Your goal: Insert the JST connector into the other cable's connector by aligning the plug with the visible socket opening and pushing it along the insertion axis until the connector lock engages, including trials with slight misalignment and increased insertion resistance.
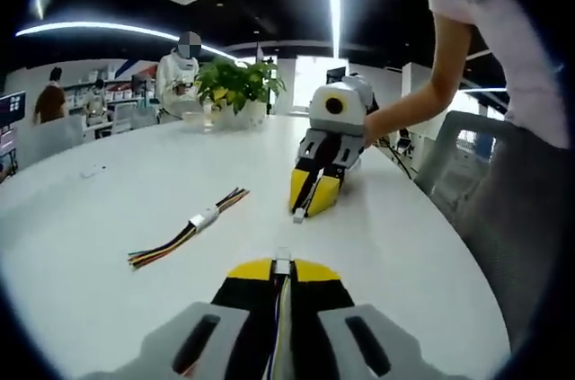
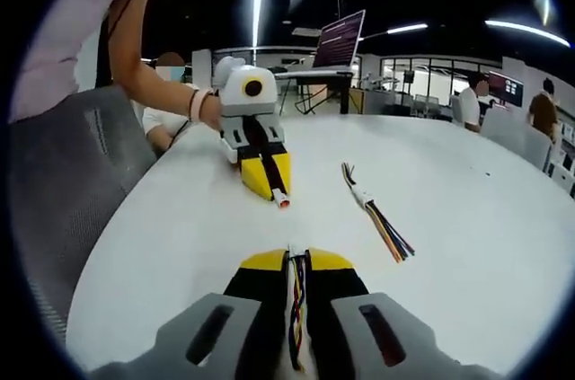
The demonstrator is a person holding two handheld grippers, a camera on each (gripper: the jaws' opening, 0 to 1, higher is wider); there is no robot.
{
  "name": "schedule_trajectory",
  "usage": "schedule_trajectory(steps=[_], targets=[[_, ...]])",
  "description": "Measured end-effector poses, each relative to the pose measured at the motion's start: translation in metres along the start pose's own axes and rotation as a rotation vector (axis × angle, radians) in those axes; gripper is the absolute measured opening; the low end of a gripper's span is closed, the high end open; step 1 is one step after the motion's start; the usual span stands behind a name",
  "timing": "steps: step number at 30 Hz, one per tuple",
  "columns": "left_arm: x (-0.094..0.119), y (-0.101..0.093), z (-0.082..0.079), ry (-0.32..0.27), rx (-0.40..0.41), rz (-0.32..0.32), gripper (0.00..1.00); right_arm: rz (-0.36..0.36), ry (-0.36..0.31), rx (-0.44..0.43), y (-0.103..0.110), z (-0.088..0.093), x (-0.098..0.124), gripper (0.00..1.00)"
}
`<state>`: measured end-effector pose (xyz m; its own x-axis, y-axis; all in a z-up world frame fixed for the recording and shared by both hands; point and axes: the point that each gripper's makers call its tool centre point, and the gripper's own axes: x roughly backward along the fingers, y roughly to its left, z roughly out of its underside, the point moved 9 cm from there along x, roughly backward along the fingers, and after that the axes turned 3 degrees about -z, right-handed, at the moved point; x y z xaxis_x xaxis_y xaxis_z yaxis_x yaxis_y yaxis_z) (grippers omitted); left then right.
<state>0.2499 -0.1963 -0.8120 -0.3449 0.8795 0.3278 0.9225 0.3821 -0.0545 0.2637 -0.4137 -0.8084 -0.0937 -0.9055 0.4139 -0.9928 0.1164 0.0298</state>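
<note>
A spare joined cable (image 1: 189, 227) is lying on the white table (image 1: 90, 218) to my left. My left gripper (image 1: 282, 265) is clenching a white JST connector (image 1: 282, 263), wires trailing back between the jaws. Facing it, well apart, my right gripper (image 2: 296, 254) is gripping the other cable (image 2: 296, 295), its connector (image 1: 298, 215) pointing toward mine.

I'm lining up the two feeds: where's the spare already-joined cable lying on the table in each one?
Left gripper view: joined cable lies left of centre, to the left of the right gripper.
Right gripper view: it lies right of centre, to the right of the left gripper.
Shared landmark: the white table.
</note>
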Motion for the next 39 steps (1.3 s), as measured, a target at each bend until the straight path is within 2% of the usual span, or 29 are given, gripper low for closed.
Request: schedule_trajectory(steps=[1,7,8,12,19,23,26,32,39], targets=[[0.001,0.0,0.001,-0.006,0.045,0.004,0.0,-0.004,-0.004,-0.018,0.0,0.0,0.0,0.03],[0.003,0.001,0.002,-0.011,0.062,0.008,0.0,-0.013,-0.005,-0.038,0.0,0.0,-0.002,0.03],[0.003,0.001,0.001,-0.008,0.065,0.009,0.0,-0.013,-0.018,-0.079,0.0,0.0,-0.002,0.03],[0.004,-0.005,-0.002,0.037,0.027,0.028,0.0,-0.029,-0.005,-0.056,0.002,-0.002,-0.003,0.03],[0.003,-0.008,-0.006,0.066,-0.018,0.044,0.0,-0.064,0.011,-0.023,0.007,-0.008,-0.008,0.03],[0.004,-0.009,-0.015,0.052,-0.03,0.059,0.0,-0.074,0.007,-0.032,0.008,-0.015,-0.007,0.03],[0.004,-0.01,-0.02,0.095,-0.086,0.073,0.0,-0.079,0.0,-0.029,0.009,-0.02,-0.006,0.03],[-0.002,-0.02,-0.038,0.076,-0.121,0.101,0.0,-0.09,-0.007,-0.025,0.01,-0.023,-0.01,0.03],[-0.002,-0.016,-0.042,0.085,-0.153,0.109,0.0,-0.093,-0.004,-0.008,0.011,-0.026,-0.009,0.03]])
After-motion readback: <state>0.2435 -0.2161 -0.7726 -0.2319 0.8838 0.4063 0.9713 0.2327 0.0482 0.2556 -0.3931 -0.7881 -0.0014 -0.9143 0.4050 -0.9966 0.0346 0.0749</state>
